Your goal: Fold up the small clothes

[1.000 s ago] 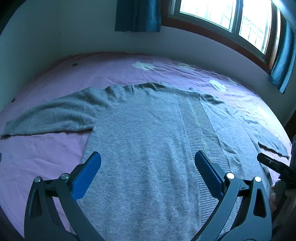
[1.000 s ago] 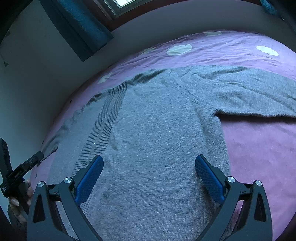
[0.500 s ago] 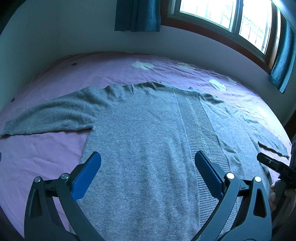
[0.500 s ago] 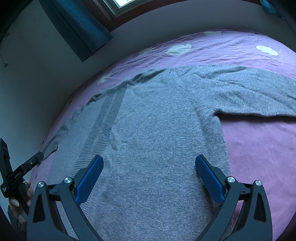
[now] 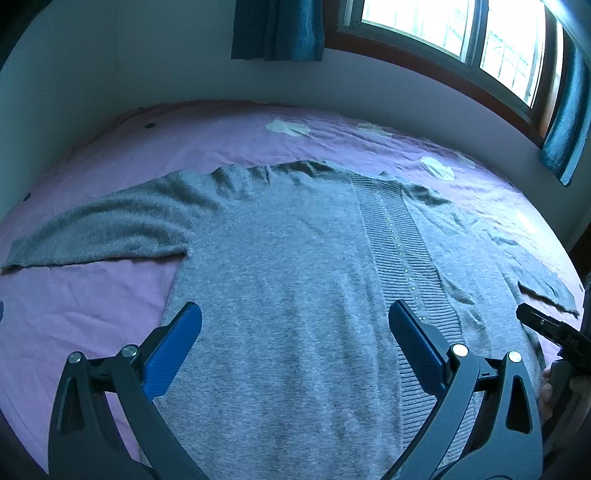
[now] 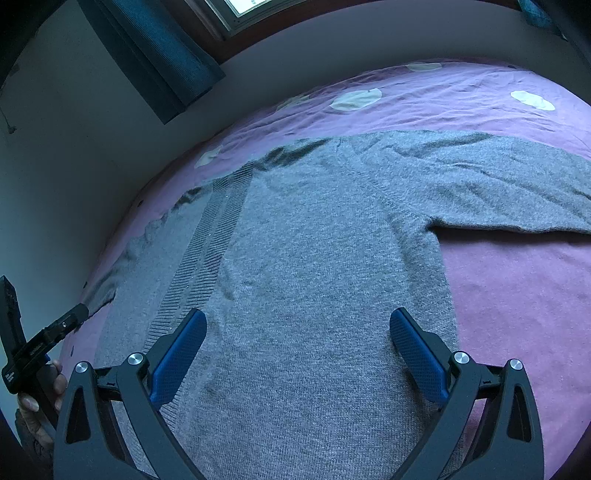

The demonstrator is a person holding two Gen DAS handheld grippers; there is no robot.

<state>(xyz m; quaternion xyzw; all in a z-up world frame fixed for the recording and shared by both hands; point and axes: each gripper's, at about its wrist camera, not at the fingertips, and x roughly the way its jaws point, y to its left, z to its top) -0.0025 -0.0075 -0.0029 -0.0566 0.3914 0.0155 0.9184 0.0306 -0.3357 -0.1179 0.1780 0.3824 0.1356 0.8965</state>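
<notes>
A grey knit sweater (image 5: 288, 258) lies flat on the purple bed sheet (image 5: 74, 306), sleeves spread to both sides, a ribbed strip with small studs (image 5: 402, 251) running down its front. My left gripper (image 5: 295, 332) hovers open above the lower body of the sweater, nothing between its blue pads. In the right wrist view the same sweater (image 6: 314, 266) fills the middle, and my right gripper (image 6: 297, 336) is open over its hem area, holding nothing. Each view shows the other gripper at its edge, held by a hand (image 6: 40, 391).
The bed sheet (image 6: 517, 295) carries pale round patches (image 6: 356, 99). A wall runs close behind the bed, with a wood-framed window (image 5: 461, 44) and dark teal curtains (image 5: 277, 29) above. The sheet lies bare to the left of the sweater in the left wrist view.
</notes>
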